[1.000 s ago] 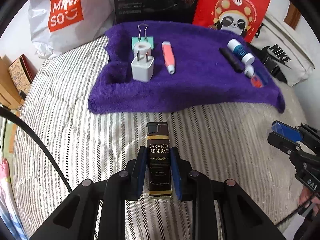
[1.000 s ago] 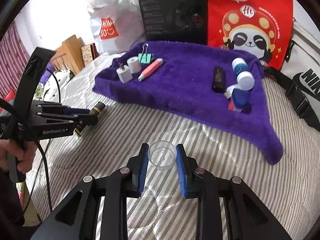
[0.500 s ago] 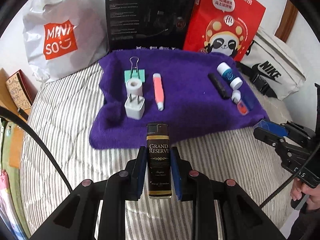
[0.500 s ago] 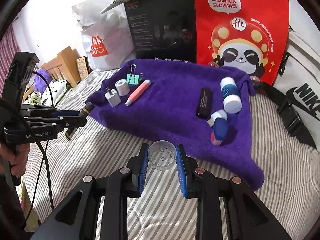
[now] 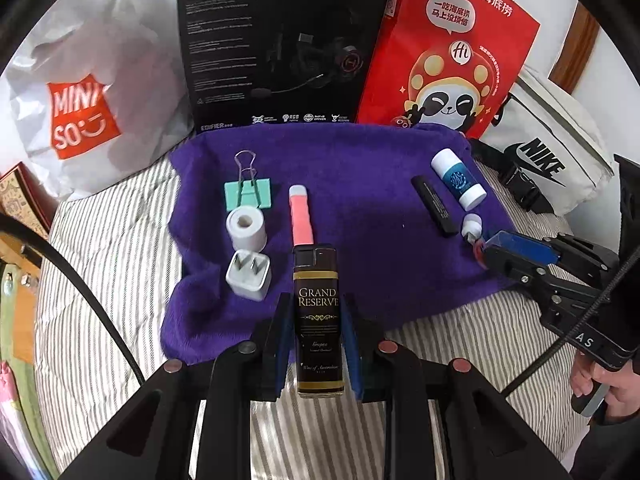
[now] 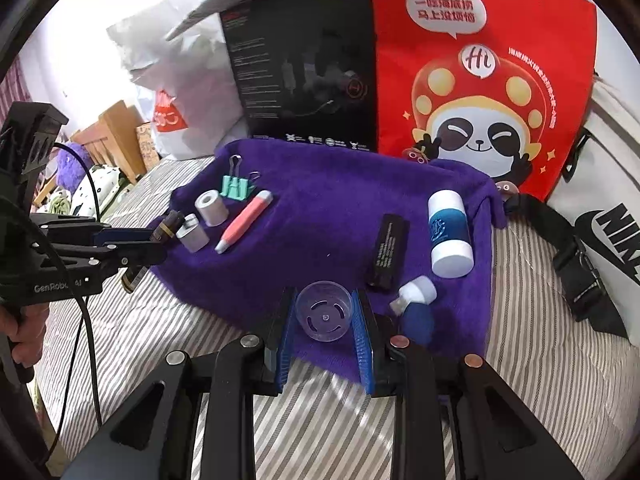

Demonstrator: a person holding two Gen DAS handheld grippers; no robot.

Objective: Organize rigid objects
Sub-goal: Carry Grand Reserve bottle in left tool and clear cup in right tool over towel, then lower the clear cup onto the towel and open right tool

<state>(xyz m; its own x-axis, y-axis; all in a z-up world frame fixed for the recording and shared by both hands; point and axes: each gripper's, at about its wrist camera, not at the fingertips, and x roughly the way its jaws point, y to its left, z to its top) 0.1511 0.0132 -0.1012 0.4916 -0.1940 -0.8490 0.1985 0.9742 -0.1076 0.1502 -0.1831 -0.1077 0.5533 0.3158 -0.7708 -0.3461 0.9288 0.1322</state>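
Carrying two pieces toward the purple towel (image 5: 360, 184): my left gripper (image 5: 318, 340) is clamped on the dark lighter (image 5: 319, 320), my right gripper (image 6: 325, 320) on the clear cup (image 6: 324, 315), both above its near edge. Seven items already lie there in two groups; these two remain to place.

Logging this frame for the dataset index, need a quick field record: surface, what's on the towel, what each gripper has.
surface: striped bedding with a purple towel
on towel, left group: binder clip, tape roll, charger plug, pink pen
on towel, right group: black stick, white-blue tube
left gripper: shut on lighter
right gripper: shut on clear cup
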